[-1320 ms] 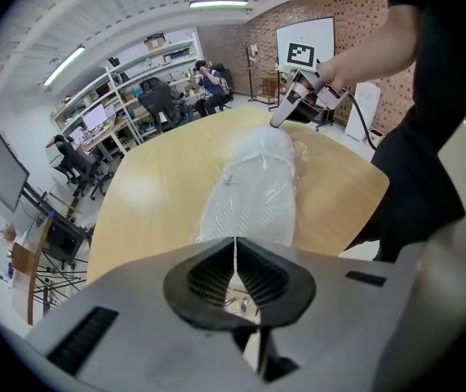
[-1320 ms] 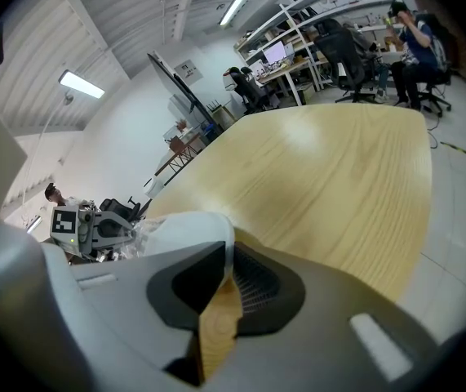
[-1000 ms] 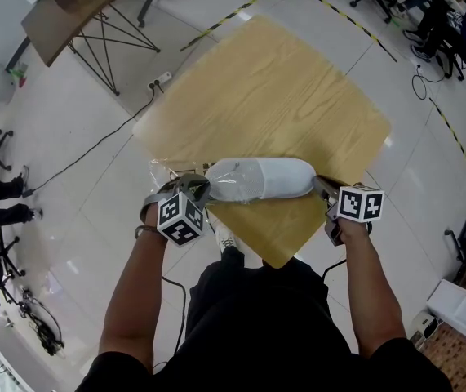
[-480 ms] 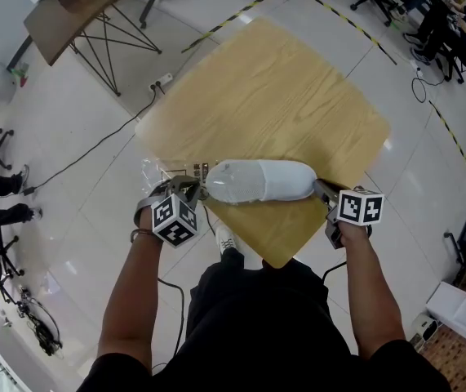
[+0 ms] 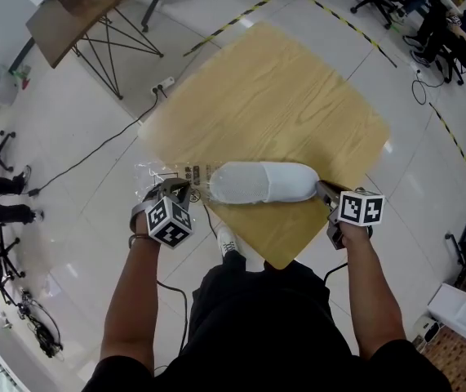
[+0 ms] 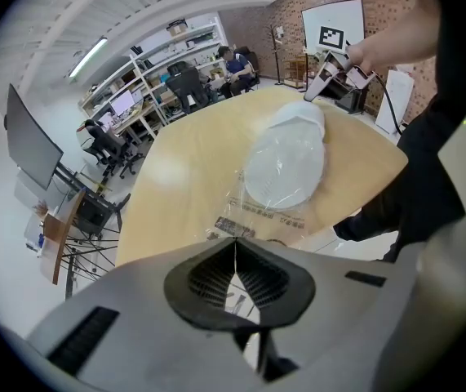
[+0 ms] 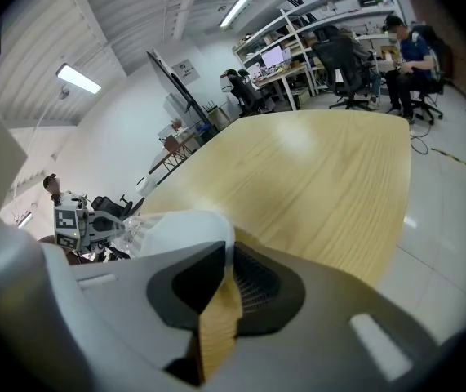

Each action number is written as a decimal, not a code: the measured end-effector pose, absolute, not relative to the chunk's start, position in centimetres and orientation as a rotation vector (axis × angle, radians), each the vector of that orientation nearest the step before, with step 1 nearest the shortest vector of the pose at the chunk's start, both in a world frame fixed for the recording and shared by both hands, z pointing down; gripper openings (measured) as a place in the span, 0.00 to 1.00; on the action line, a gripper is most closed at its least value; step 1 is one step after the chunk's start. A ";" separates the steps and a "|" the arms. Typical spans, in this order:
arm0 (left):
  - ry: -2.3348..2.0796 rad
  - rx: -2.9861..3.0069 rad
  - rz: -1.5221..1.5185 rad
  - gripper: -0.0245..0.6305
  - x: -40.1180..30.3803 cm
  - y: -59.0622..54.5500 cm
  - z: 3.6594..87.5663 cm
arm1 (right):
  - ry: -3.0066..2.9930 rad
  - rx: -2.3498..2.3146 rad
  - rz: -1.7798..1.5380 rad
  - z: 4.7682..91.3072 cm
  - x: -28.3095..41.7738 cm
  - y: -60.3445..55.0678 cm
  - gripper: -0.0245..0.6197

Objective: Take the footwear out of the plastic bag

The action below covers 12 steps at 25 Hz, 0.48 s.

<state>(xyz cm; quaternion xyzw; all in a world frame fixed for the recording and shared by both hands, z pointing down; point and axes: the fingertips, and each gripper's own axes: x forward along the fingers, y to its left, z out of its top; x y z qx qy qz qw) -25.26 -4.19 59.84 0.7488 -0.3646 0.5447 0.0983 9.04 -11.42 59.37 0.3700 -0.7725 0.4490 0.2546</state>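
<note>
A white slipper (image 5: 261, 183) lies across the near corner of the wooden table (image 5: 273, 96). My right gripper (image 5: 324, 191) is shut on the slipper's right end; in the right gripper view the slipper (image 7: 179, 223) runs in between the jaws of that gripper (image 7: 228, 256). The clear plastic bag (image 5: 174, 175) with a printed label stretches left off the table edge. My left gripper (image 5: 180, 191) is shut on the bag's edge. In the left gripper view the bag (image 6: 247, 219) runs from the left gripper (image 6: 234, 242) up to the slipper (image 6: 286, 166), with film still over the shoe's near end.
A folding wooden table (image 5: 61, 15) stands at the far left, with a power strip (image 5: 163, 82) and cables on the floor. Yellow-black tape (image 5: 241, 11) runs behind the table. Office chairs and desks stand at the far right, and a white box (image 5: 465, 305) sits at the lower right.
My left gripper has moved left with the bag, drawing the film off the slipper, which now shows mostly bare. The right gripper and the slipper have stayed put.
</note>
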 end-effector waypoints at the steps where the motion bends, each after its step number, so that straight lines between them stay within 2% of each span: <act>1: -1.086 2.209 1.615 0.05 -25.5 -4.2 59.8 | -2.098 1.003 1.219 59.4 9.0 -11.4 0.09; 12: -1.215 2.088 1.635 0.05 -30.1 -3.6 59.1 | -2.094 1.005 1.217 59.6 9.0 -11.3 0.09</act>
